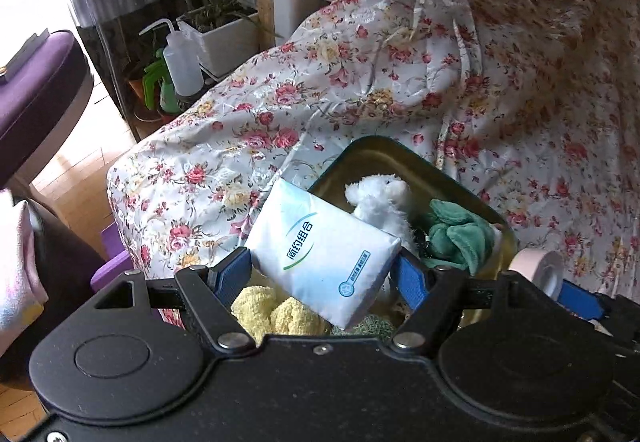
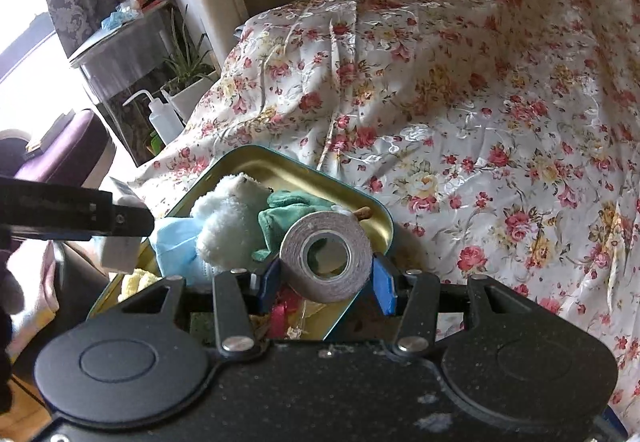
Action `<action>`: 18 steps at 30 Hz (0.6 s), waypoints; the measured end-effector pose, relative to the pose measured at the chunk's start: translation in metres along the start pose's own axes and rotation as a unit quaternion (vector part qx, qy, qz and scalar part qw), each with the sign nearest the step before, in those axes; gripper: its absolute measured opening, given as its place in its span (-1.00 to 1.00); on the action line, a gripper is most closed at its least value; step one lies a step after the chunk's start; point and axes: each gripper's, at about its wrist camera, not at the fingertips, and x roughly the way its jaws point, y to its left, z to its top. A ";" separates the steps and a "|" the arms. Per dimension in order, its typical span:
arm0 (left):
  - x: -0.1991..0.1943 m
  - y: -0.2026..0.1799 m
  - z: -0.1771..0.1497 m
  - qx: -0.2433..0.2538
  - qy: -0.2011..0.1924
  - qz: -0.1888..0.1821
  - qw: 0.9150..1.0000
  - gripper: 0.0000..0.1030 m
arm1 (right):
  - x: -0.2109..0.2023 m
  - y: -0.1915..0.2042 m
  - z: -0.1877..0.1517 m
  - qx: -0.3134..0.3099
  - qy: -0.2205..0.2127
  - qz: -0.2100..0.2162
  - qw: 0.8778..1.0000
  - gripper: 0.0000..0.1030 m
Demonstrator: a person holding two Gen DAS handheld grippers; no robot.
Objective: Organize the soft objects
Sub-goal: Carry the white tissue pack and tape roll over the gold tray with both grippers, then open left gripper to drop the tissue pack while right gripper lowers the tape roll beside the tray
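Tissue pack (image 1: pixel 324 254) tilted, long axis diagonal, clamped in left claw (image 1: pixel 320 278), right claw (image 2: pixel 326 278) clamping tape roll (image 2: pixel 325 256)

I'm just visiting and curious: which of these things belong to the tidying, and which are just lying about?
Part of the job: tissue pack, tape roll, tin, white plush, green plush, yellow cloth.

Just lying about: squeeze bottle, potted plant, bedspread.

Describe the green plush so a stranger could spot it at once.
On the floral bedspread sits an open gold-lined tin. Inside, beside the white fluffy toy, lies the green plush, the only green velvety item in the tin.
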 end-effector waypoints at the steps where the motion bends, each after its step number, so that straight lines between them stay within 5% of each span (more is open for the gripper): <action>1: 0.002 0.000 0.000 -0.003 0.005 0.000 1.000 0.38 | -0.001 0.000 0.001 -0.001 -0.002 0.001 1.000 -0.08; 7: 0.006 0.001 -0.003 -0.006 0.023 0.000 1.000 0.44 | -0.003 0.001 0.004 -0.004 -0.008 0.005 1.000 -0.08; 18: -0.006 0.014 0.000 -0.025 -0.004 0.015 1.000 0.53 | 0.005 0.014 0.002 -0.022 -0.002 0.009 1.000 -0.08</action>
